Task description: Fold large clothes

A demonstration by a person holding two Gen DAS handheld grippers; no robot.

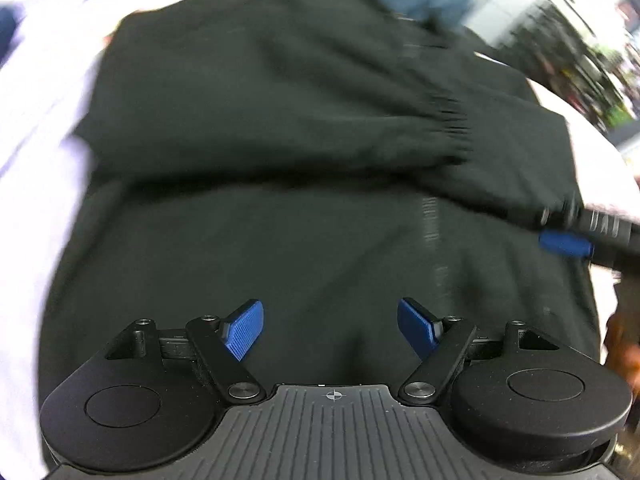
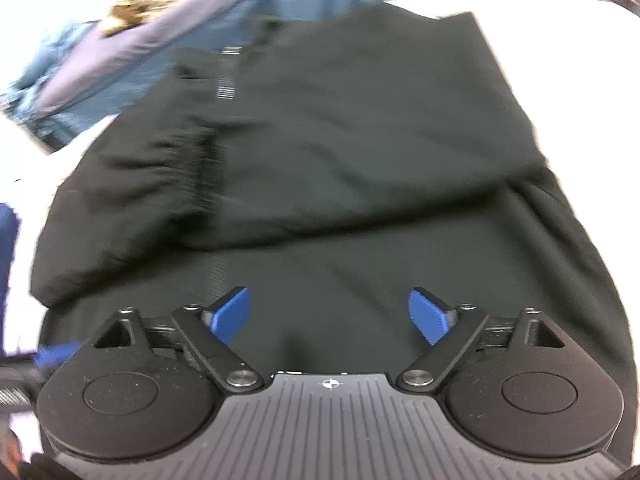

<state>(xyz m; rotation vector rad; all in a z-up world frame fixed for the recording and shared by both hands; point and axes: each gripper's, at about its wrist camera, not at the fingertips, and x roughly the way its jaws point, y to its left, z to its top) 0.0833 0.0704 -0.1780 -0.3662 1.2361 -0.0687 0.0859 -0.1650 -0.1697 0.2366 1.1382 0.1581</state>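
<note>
- Black garment [image 1: 280, 120] lies spread flat on a white surface [image 1: 36, 184], filling most of both wrist views; a sleeve w/ ribbed cuff [image 1: 452, 128] is folded across the body, cuff lying on the black cloth.
- Same garment from the right wrist cam [image 2: 360, 120]: cuff [image 2: 200, 168] sits toward the left, fold line runs across mid-frame.
- White surface [image 2: 560, 60] shows bare along the garment's right edge & far corner; on the left wrist cam it shows bare along the left edge.
- Past the far edge: a heap of other clothes, blue denim-like cloth [image 2: 280, 4] w/ a lilac piece [image 2: 132, 44] over it. Denim touches or overlaps the black collar area, can't tell which.
- Room beyond is blurred; dark cluttered bits at top right of left cam [image 1: 568, 52], not readable.
- Left gripper [image 1: 331, 330]: tongs spread wide, nothing between the blue pads, hovering over the garment's near part; contact w/ cloth not clear.
- Right gripper [image 2: 329, 316]: tongs apart, only cloth underneath, no pinch seen.
- Right gripper also seen at the right rim of the left cam [image 1: 568, 240], at the garment's side edge; left one peeks in at the left rim of the right cam [image 2: 56, 354].
- Both frames motion-blurred.
</note>
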